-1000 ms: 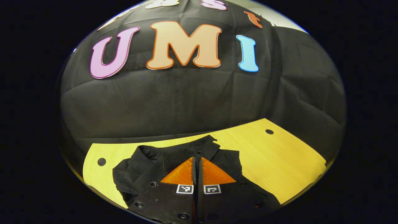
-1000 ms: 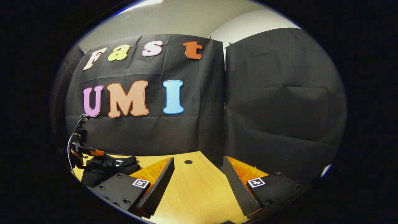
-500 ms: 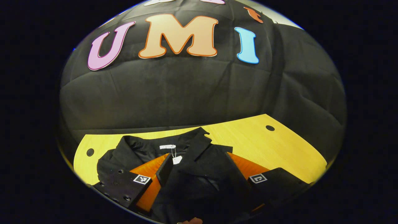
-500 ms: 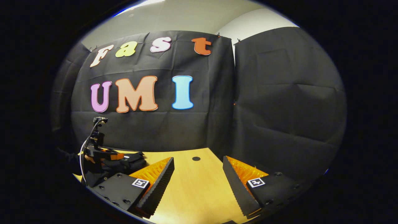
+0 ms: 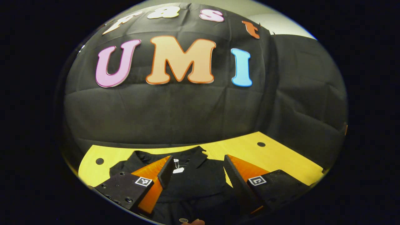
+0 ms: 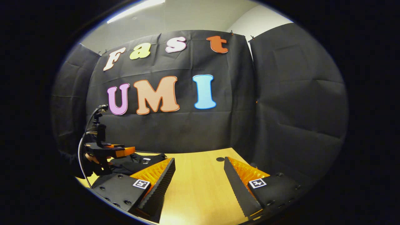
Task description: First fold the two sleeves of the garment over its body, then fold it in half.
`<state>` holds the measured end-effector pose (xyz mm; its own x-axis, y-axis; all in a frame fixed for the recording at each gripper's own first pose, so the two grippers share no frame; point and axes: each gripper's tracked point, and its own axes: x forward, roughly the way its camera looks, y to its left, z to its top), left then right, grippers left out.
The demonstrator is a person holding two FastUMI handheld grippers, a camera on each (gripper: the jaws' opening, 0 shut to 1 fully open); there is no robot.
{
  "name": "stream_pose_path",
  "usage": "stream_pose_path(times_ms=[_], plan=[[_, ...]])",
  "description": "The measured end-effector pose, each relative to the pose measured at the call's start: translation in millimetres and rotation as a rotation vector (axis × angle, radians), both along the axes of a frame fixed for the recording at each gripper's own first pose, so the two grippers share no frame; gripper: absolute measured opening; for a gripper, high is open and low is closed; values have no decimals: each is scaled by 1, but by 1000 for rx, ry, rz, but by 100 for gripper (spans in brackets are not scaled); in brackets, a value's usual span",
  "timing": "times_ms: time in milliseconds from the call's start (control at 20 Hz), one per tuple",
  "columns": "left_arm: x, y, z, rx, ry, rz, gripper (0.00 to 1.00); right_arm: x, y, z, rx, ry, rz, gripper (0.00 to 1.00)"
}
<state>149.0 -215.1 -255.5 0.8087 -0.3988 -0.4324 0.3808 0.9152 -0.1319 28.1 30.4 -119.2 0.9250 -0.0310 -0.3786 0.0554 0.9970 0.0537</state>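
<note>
In the left gripper view, the left tool [image 5: 197,173] sits at the bottom centre of the frame with its fingers spread apart, grasping nothing. The black garment [image 5: 193,184] lies flat on the yellow surface [image 5: 281,159] directly beneath and ahead of it, filling the gap between the fingers. Its collar, with a small white tag [image 5: 178,170], points toward the top of the frame, so the long axis runs straight away from the tool.

In the right gripper view, the garment [image 6: 137,161] shows only as a dark heap at lower left, with the left tool [image 6: 125,151] hovering just above it. At bottom centre, the right tool [image 6: 199,178] is also released, with bare surface [image 6: 197,187] between its fingers, well apart from the cloth. The left tool is clearly the nearer one for any next pinch.
</note>
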Motion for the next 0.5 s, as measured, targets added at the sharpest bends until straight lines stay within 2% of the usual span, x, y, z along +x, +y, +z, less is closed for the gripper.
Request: stream_pose_path(times_ms=[250, 500], plan=[[-27, 82, 54, -1, -110, 86, 94, 12, 53, -4, 17, -5, 109, 98], [-80, 166, 59, 56, -91, 195, 94, 11, 103, -26, 20, 35, 211, 99]])
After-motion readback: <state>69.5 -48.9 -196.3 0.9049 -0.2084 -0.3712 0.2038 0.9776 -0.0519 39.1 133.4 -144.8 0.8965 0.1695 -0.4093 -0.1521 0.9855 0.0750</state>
